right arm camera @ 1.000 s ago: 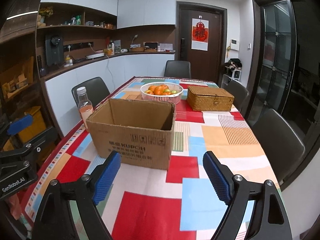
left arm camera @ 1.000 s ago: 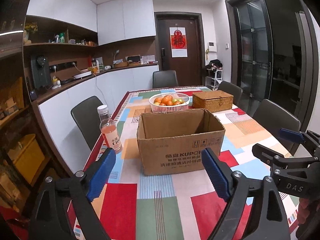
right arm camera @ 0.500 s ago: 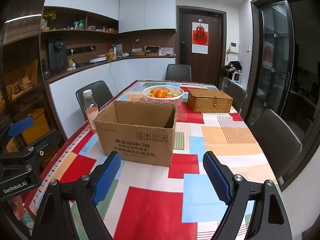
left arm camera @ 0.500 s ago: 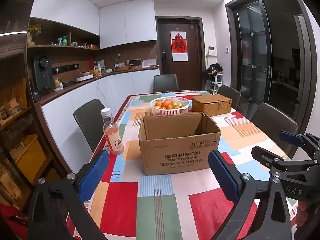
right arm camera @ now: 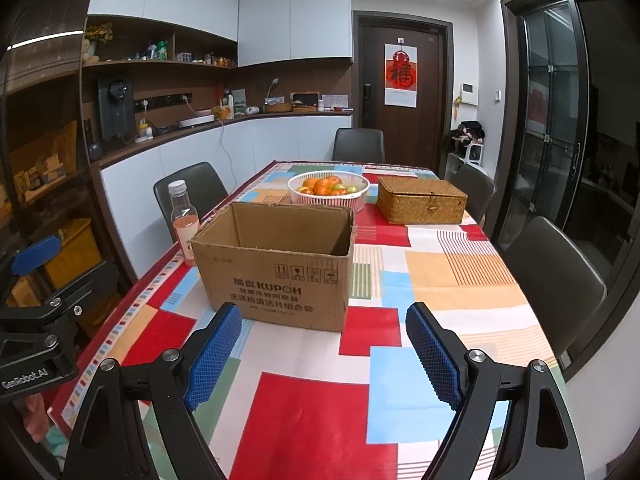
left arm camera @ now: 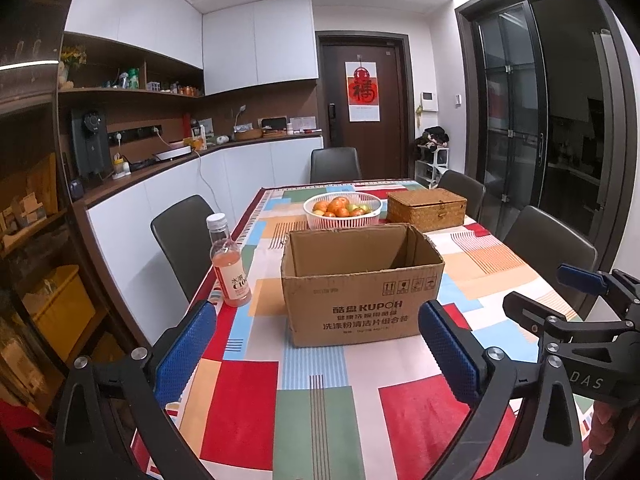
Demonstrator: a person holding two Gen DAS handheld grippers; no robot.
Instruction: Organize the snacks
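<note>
Wider now, the left hand-held gripper (left arm camera: 316, 344) gapes empty; the right hand-held gripper (right arm camera: 324, 344) is open too. Ahead on the worktop (left arm camera: 400, 408) stands the upright bottle (left arm camera: 229, 264), left of the box (left arm camera: 360, 280), nearer the left.

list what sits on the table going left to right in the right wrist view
bottle → cardboard box → fruit basket → wicker box
</note>
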